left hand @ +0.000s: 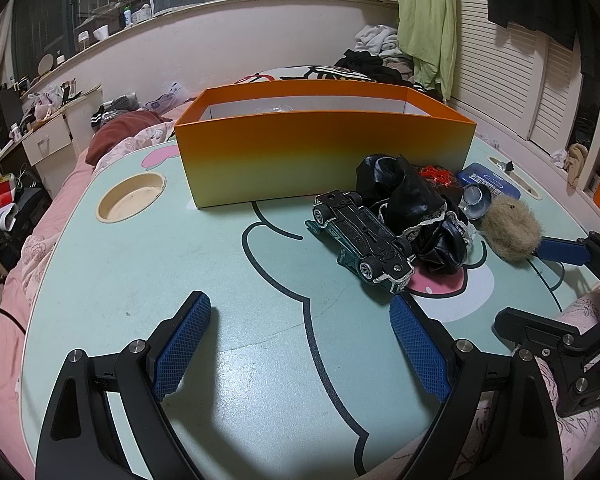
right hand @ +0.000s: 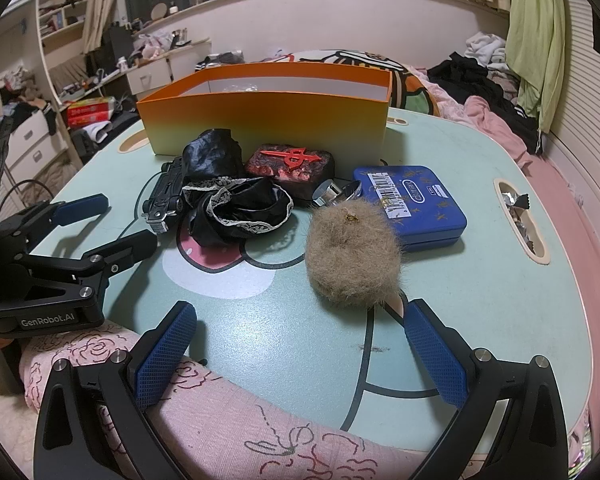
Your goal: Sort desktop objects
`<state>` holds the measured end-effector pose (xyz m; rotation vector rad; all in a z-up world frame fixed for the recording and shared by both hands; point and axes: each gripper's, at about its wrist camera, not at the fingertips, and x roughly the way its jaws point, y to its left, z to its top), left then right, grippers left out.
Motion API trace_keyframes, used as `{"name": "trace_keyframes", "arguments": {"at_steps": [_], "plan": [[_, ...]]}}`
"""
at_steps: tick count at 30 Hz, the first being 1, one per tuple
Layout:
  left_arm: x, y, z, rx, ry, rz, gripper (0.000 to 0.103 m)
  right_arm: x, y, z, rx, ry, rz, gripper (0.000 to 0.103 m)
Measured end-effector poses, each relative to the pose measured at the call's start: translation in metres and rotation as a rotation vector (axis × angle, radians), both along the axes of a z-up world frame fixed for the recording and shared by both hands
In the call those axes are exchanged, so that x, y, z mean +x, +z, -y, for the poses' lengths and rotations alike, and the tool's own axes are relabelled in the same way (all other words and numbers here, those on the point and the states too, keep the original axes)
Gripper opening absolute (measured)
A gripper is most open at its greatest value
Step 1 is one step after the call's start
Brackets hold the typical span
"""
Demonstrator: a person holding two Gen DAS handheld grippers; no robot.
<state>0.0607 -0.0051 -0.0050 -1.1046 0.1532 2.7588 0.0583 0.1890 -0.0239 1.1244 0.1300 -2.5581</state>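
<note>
fur ball (right hand: 350, 256) just beyond right tongs (right hand: 300, 356)

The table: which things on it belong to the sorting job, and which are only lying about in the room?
For the job:
- orange box
- toy car
- black lace cloth
- red case
- blue tin
- furry ball
- small metal cup

Lying about:
- green garment
- clothes pile
- pink bedding
</note>
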Motion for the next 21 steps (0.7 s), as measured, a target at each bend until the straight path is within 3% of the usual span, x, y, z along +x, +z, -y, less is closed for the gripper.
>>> {"name": "trace_keyframes", "arguments": {"at_steps": [21], "plan": [[-0.0015,0.0015,-0.0007,0.003,-0.007,0.006,0.091,0.0009,-0.0001,-0.0010,-0.004,0.000,-0.001,0.103]]}}
